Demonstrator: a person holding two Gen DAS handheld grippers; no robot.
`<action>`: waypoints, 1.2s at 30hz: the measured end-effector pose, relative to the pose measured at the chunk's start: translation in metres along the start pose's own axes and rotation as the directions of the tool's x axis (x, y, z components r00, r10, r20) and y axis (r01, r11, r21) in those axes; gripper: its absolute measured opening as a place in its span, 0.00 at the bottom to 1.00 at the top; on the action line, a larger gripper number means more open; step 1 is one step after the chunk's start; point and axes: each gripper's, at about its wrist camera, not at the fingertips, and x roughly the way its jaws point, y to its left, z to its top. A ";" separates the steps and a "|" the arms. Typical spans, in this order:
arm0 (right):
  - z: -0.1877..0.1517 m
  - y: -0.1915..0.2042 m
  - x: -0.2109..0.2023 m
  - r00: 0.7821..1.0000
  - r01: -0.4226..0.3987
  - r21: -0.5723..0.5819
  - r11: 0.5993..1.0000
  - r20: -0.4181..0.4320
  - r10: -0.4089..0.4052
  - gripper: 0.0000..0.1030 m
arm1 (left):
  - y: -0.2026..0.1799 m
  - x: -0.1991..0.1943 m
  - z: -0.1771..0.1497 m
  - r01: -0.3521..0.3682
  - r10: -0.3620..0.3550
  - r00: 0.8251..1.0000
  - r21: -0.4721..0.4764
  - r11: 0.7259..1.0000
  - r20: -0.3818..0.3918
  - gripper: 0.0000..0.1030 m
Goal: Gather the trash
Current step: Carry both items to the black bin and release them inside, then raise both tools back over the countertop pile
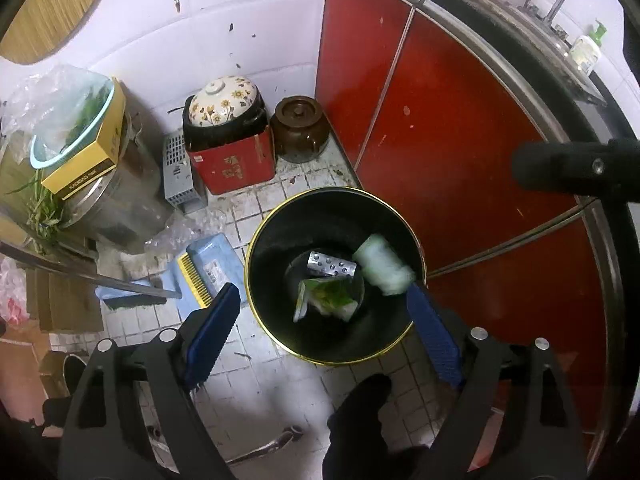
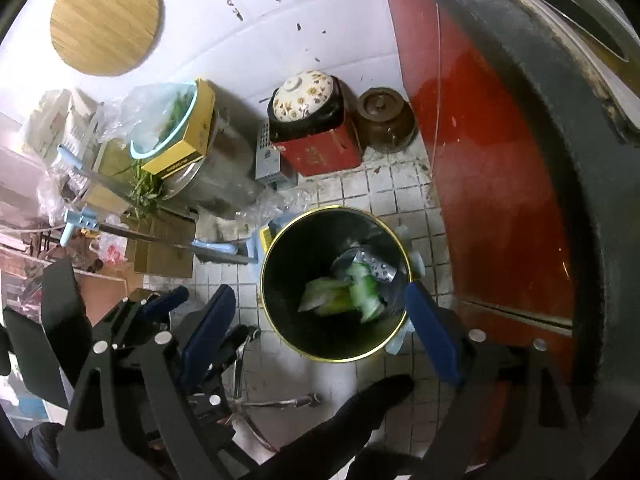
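A black trash bin with a gold rim (image 1: pixel 256 240) stands on the tiled floor; it also shows in the right wrist view (image 2: pixel 266 264). Inside lie a silver blister pack (image 1: pixel 330 265), a green and white wrapper (image 1: pixel 324 300) and, blurred, a pale white-green piece (image 1: pixel 382 264) near the rim. My left gripper (image 1: pixel 322 312) is open above the bin, its blue pads wide apart. My right gripper (image 2: pixel 316 312) is open and empty above the same bin, where the wrappers (image 2: pixel 340 296) and blister pack (image 2: pixel 378 266) show. The left gripper (image 2: pixel 160 308) appears beside it.
Red cabinet doors (image 1: pixel 440 120) run along the right. In the corner stand a red box with a floral-lidded pot (image 1: pixel 228 136) and a brown jar (image 1: pixel 298 128). A blue dustpan and brush (image 1: pixel 200 276) lie left of the bin. Boxes and bags crowd the left.
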 end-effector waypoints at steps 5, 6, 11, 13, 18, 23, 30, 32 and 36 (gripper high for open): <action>-0.008 -0.006 -0.030 0.999 -0.008 0.012 1.000 0.035 0.007 0.81 | -0.010 -0.019 0.000 0.000 -0.001 1.000 0.029 1.000 0.018 0.81; -0.011 -0.008 -0.039 0.999 -0.007 0.016 1.000 0.046 0.006 0.81 | -0.015 -0.027 0.000 0.001 -0.002 1.000 0.043 0.999 0.027 0.81; -0.040 -0.029 -0.114 0.991 0.017 0.064 0.998 0.135 -0.025 0.81 | -0.054 -0.064 0.003 0.011 -0.020 0.997 0.135 0.991 0.070 0.81; -0.059 -0.045 -0.157 0.980 0.049 0.109 0.993 0.189 -0.069 0.81 | -0.079 -0.085 0.005 0.021 -0.040 0.994 0.190 0.982 0.098 0.85; -0.128 -0.093 -0.258 0.922 0.175 0.248 0.953 0.298 -0.247 0.81 | -0.168 -0.137 0.003 0.116 -0.177 0.974 0.366 0.923 0.138 0.90; -0.227 -0.154 -0.352 0.835 0.225 0.502 0.835 0.343 -0.431 0.82 | -0.278 -0.178 -0.017 0.242 -0.355 0.931 0.584 0.775 0.084 0.90; -0.385 -0.204 -0.453 0.707 0.233 0.763 0.603 0.293 -0.644 0.82 | -0.432 -0.236 -0.083 0.351 -0.544 0.837 0.824 0.445 -0.063 0.90; -0.426 -0.210 -0.472 0.683 0.216 0.815 0.538 0.268 -0.680 0.82 | -0.461 -0.248 -0.104 0.351 -0.564 0.821 0.857 0.377 -0.089 0.90; -0.492 -0.207 -0.489 0.653 0.188 0.876 0.444 0.226 -0.723 0.82 | -0.502 -0.271 -0.145 0.357 -0.593 0.792 0.898 0.258 -0.145 0.90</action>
